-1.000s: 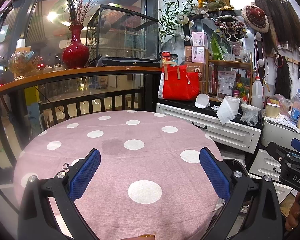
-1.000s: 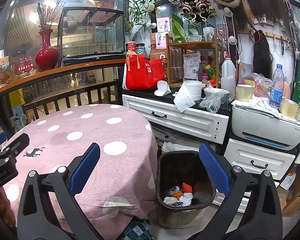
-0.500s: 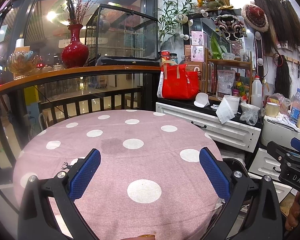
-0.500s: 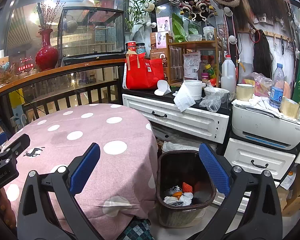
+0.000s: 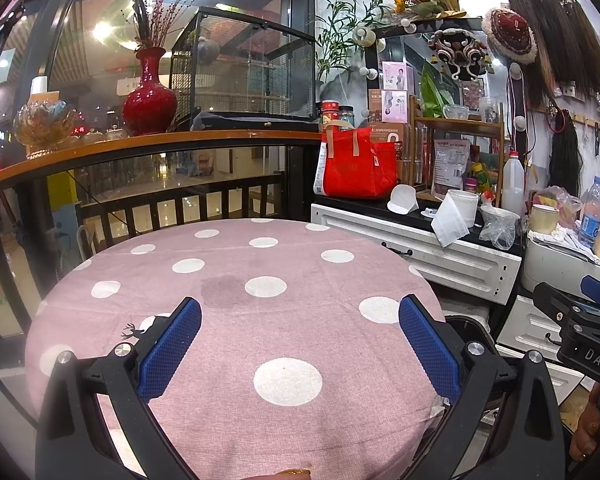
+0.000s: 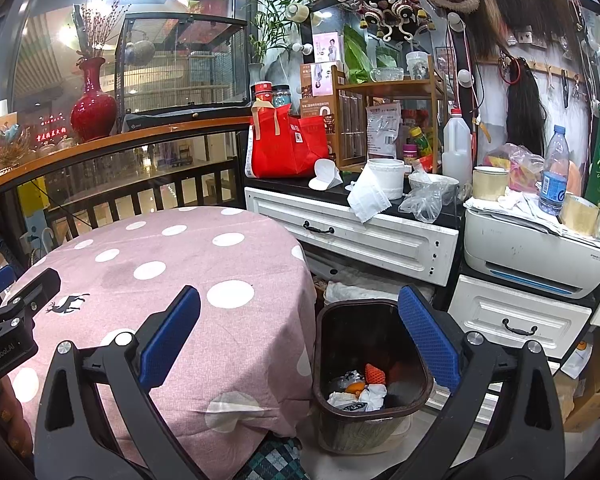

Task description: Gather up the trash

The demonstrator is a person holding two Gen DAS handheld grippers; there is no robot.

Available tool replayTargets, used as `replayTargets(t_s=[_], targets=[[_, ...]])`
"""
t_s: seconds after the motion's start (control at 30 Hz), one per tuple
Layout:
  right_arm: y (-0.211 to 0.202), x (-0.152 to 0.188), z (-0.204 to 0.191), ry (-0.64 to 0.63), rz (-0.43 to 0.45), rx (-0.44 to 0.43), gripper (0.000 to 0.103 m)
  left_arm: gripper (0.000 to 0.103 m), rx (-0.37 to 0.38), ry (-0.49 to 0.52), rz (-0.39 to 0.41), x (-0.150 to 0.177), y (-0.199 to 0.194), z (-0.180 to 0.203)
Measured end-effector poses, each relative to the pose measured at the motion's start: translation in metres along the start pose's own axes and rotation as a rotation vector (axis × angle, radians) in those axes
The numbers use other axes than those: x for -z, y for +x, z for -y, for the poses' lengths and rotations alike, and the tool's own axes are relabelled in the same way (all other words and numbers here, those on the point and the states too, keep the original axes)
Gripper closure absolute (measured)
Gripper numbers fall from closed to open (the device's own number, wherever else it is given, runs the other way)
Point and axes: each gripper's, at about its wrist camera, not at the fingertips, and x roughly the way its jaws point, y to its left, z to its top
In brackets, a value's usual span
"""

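A dark brown trash bin (image 6: 370, 332) stands on the floor right of the round table, with crumpled paper and orange and red scraps (image 6: 364, 386) inside. The table has a pink cloth with white dots (image 5: 260, 320) and bears no loose items. My left gripper (image 5: 300, 344) is open and empty above the table's near half. My right gripper (image 6: 299, 338) is open and empty, hovering over the table's right edge and the bin. Each gripper shows at the edge of the other's view: the right one (image 5: 580, 328), the left one (image 6: 12, 320).
A white drawer cabinet (image 6: 356, 236) behind the bin holds a red bag (image 6: 284, 148), tissue roll, plastic bag and bottles. A white printer (image 6: 536, 248) sits at right. A railing with a red vase (image 5: 150, 100) runs behind the table.
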Motion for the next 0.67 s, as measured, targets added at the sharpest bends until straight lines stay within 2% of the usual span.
replayTargets(t_s=[0.67], targets=[[0.0012,0.0029,-0.0009,0.005,-0.010,-0.001,0.005,0.006,0.010,-0.002,-0.013,0.0070,0.0045,-0.0012]])
